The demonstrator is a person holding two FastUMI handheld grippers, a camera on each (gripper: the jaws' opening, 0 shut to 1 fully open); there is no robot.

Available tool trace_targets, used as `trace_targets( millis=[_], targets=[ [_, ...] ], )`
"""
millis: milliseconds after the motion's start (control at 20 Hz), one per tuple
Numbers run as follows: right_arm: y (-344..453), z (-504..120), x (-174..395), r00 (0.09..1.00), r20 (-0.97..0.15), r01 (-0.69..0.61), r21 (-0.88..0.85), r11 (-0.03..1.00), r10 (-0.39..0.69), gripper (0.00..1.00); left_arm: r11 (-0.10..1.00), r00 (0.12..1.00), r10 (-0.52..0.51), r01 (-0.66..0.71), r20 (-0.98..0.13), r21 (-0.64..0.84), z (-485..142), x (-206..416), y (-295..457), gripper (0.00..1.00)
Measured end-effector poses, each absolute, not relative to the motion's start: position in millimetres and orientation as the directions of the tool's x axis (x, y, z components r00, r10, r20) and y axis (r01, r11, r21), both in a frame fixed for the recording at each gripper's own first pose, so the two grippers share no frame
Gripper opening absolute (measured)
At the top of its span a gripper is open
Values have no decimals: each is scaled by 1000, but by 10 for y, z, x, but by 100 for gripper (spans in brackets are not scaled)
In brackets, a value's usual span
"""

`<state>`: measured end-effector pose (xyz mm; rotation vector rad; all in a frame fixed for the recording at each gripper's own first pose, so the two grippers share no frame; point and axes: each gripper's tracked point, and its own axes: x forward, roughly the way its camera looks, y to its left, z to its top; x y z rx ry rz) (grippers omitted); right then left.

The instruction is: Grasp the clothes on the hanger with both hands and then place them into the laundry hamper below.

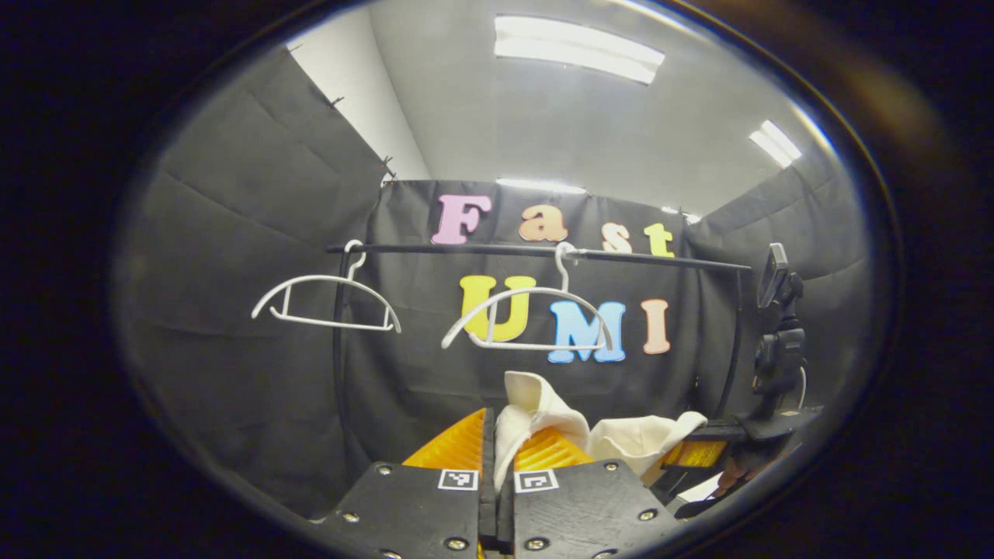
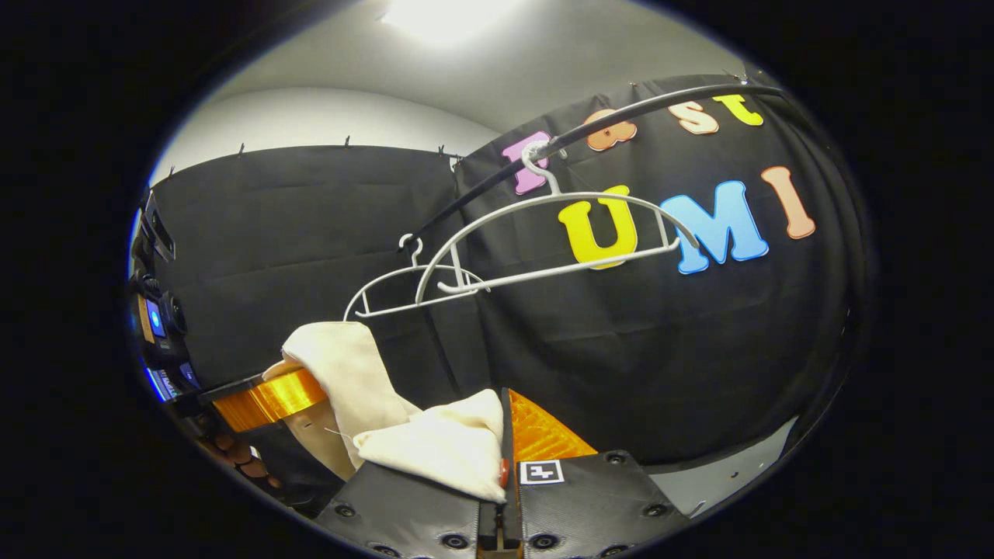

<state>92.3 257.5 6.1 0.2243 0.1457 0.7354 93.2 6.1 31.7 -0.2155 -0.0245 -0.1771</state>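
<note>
The left gripper is pressed together on a fold of the cream garment, which rises between its fingers and trails off to its right toward the right gripper. The right gripper likewise pinches the cloth, which spreads to its left toward the left gripper.

A two-point hold keeps the fabric stretched between the tongs, judged to prevent bunching during the lowering step. Both white hangers hang bare on the black rail, above and ahead of the tongs, so the garment is already off.

The left gripper view shows a device on a stand to its right. The right gripper view shows the fingers of the hand holding the left gripper. The hamper's position cannot be told.
</note>
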Motion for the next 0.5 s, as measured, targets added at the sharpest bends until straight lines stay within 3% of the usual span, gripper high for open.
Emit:
trace_targets(
  millis=[500],
  targets=[
    [2423, -1279, 810, 764, -247, -554, 222, 802, 596, 9, 965, 972, -193, 164, -134, -205, -1038, 972, -103, 1]
  ],
)
